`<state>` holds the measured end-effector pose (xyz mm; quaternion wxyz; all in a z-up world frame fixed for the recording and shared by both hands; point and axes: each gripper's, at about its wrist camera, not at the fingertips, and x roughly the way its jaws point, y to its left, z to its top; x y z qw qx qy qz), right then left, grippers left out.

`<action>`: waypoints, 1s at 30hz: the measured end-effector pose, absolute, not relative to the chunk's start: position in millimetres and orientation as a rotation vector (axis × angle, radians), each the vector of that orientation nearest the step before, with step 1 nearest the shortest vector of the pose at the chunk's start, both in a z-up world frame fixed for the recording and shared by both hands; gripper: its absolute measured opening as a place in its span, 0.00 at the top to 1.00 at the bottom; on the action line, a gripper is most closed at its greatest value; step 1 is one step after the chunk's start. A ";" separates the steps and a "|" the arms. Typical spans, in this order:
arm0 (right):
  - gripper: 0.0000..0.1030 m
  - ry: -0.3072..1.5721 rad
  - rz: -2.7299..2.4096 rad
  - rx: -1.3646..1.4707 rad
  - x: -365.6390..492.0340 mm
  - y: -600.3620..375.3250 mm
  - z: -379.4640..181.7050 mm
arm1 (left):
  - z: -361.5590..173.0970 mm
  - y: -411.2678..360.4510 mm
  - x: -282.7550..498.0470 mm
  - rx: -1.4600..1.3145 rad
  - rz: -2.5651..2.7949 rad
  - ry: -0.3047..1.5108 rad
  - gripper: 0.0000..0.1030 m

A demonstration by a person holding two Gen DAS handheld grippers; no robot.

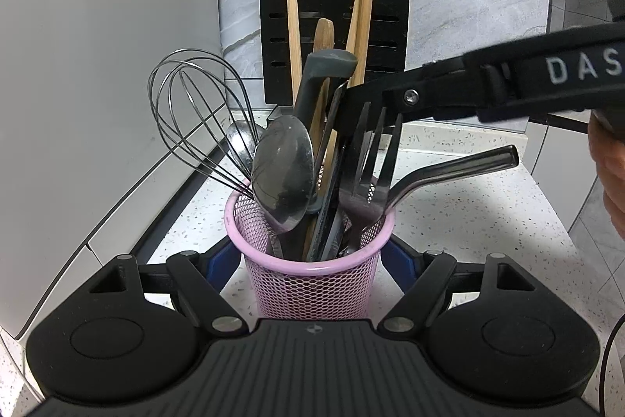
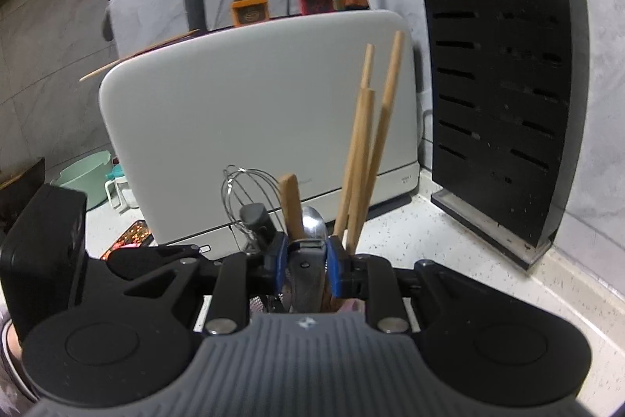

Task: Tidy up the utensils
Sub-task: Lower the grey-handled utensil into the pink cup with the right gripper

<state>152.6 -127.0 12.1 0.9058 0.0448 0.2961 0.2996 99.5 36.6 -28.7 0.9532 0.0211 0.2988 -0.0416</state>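
Grip-wise, your left gripper is clamped on the pink mesh cup on the speckled counter, and your right gripper pinches the dark steel fork standing in it.

Left gripper pointed down a bit, blue pads squeezing both sides of pink mesh cup, jaws wide round it. Right gripper reached in from right, tilted down, jaws close together, blue pads pinching metal utensil over cup. Bit of hand showed at right edge behind right gripper.
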 end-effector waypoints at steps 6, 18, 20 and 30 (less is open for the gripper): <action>0.81 0.636 0.618 0.185 159.4 -134.4 8.3 | -29.0 37.5 99.8 0.043 -0.087 0.607 0.12; 0.69 0.604 0.618 0.321 144.7 -166.7 19.5 | -29.8 39.2 98.5 0.044 -0.090 0.607 0.12; 0.68 0.599 0.625 0.291 136.2 -170.2 18.5 | -29.9 39.1 98.5 0.043 -0.089 0.607 0.12; 0.60 0.609 0.656 0.142 108.2 -164.5 -7.7 | -29.6 37.5 98.4 0.049 -0.078 0.608 0.12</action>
